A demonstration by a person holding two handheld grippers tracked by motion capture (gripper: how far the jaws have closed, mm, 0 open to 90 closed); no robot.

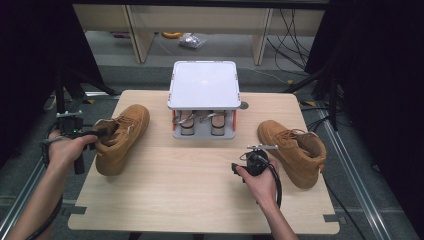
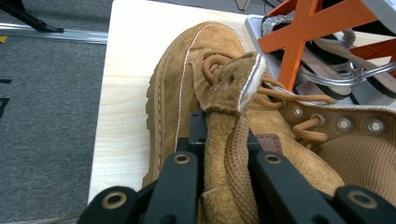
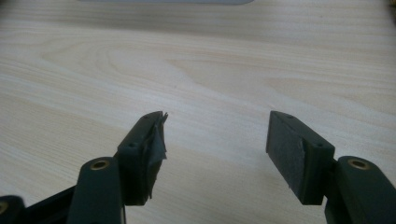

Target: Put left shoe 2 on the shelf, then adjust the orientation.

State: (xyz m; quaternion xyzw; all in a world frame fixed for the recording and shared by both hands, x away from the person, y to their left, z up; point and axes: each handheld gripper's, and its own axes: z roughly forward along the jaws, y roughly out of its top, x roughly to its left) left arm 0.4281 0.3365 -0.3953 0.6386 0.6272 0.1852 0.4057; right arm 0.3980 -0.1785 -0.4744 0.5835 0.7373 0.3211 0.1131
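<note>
A tan suede boot (image 1: 122, 137) lies on the left of the wooden table (image 1: 200, 200), toe pointing away. My left gripper (image 1: 100, 134) is shut on its tongue; in the left gripper view the black jaws (image 2: 224, 135) clamp the suede tongue (image 2: 229, 88) from both sides above the laces. A matching boot (image 1: 292, 150) sits at the right. Just left of it, my right gripper (image 1: 254, 155) hangs over bare wood. In the right gripper view its jaws (image 3: 217, 135) stand open with nothing between them.
A white-topped rack (image 1: 204, 85) stands at the table's far middle, with a pair of sandals (image 1: 200, 122) on its lower shelf. Its orange cross brace (image 2: 303, 37) is close beside the held boot. Black curtains and cables flank the table.
</note>
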